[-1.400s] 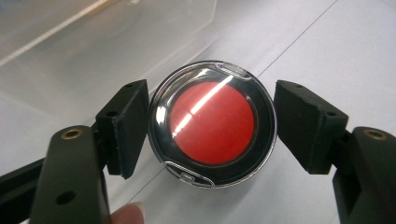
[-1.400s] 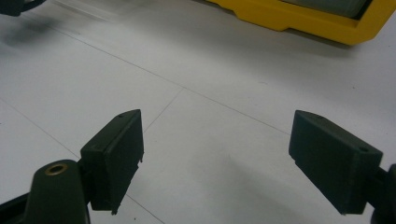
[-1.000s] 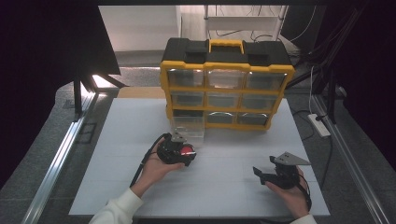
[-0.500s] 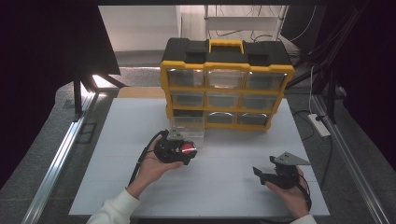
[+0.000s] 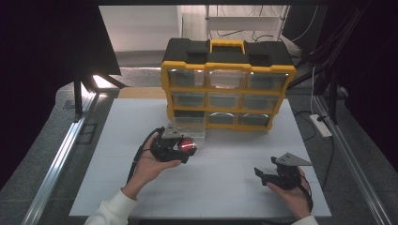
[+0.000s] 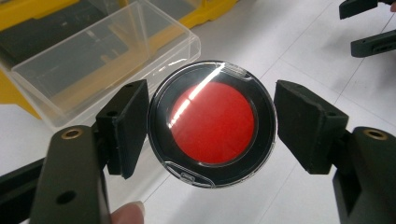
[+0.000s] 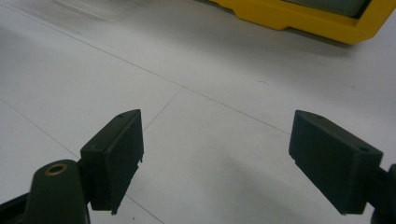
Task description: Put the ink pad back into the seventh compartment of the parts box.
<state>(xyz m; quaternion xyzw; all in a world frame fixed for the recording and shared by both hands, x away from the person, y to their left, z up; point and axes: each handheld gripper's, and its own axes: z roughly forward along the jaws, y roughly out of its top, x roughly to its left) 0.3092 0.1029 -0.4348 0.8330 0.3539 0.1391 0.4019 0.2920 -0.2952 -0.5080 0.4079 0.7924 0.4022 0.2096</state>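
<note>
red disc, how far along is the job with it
Done: a clear drawer stands pulled out of the yellow organizer onto the table. In hand: the left gripper is shut on the red disc, held above the table beside that drawer. Left: probably setting the disc in the drawer and sliding it back. The right gripper waits open.

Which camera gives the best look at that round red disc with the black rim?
The left gripper view: the round red disc with the black rim sits close and face-on, clamped between the left gripper's black jaws. The high view shows it small. The right gripper view looks elsewhere.
</note>
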